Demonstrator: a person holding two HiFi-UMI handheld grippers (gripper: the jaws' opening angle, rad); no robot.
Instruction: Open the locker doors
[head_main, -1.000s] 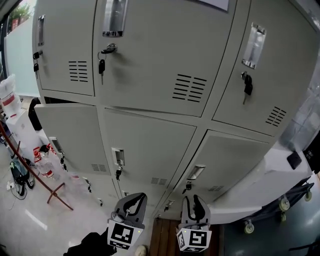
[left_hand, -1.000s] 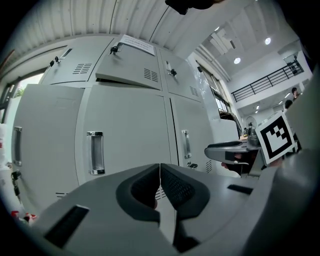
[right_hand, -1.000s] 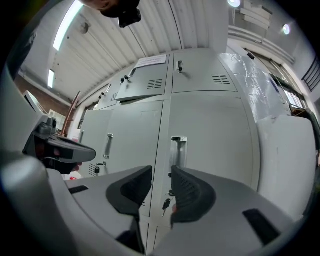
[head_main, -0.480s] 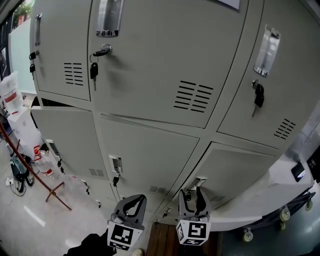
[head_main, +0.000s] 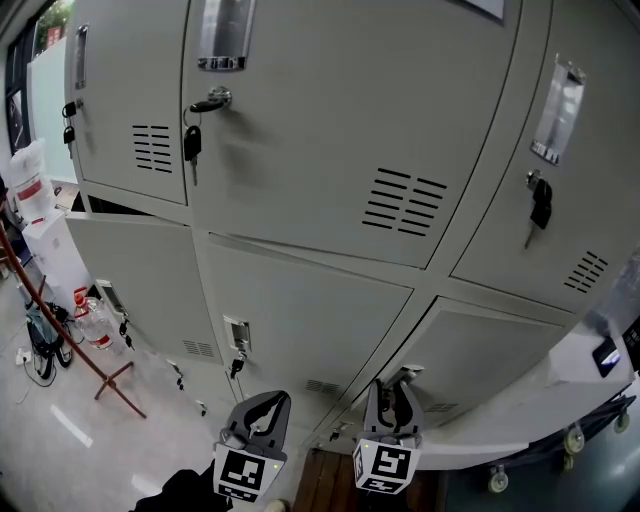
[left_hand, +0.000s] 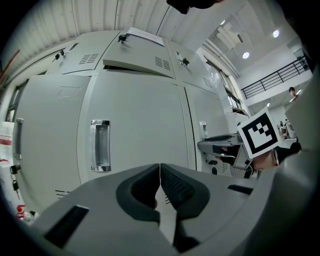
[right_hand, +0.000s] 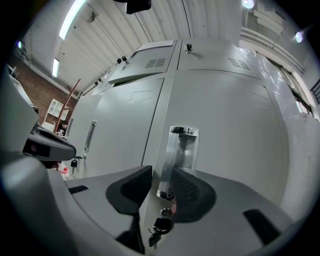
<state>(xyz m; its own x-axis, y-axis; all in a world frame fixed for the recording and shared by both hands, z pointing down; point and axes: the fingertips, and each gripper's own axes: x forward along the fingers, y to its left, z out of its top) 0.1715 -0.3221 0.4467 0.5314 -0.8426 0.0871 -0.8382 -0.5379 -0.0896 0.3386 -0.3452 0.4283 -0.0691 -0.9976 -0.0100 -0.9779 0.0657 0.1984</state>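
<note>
Pale-grey steel locker doors (head_main: 300, 110) mostly stand closed, black keys (head_main: 190, 145) hanging in their locks. One door at the left (head_main: 140, 270) looks ajar, so I judge most of the job is left. My right gripper (right_hand: 160, 172), jaws just closing yet partly apart, straddles the chrome recessed handle (right_hand: 180, 147) of the lower right door (head_main: 500, 365) without visibly clamping. My left gripper (left_hand: 159, 170) is closed, empty, facing the neighbouring door.

- Two grippers: left gripper (head_main: 266, 404), right gripper (head_main: 393, 392).
- Six locker doors (head_main: 320, 110) in plain view, three in the upper row, three below.
- Three keys (head_main: 191, 145) hanging from the upper doors.
</note>
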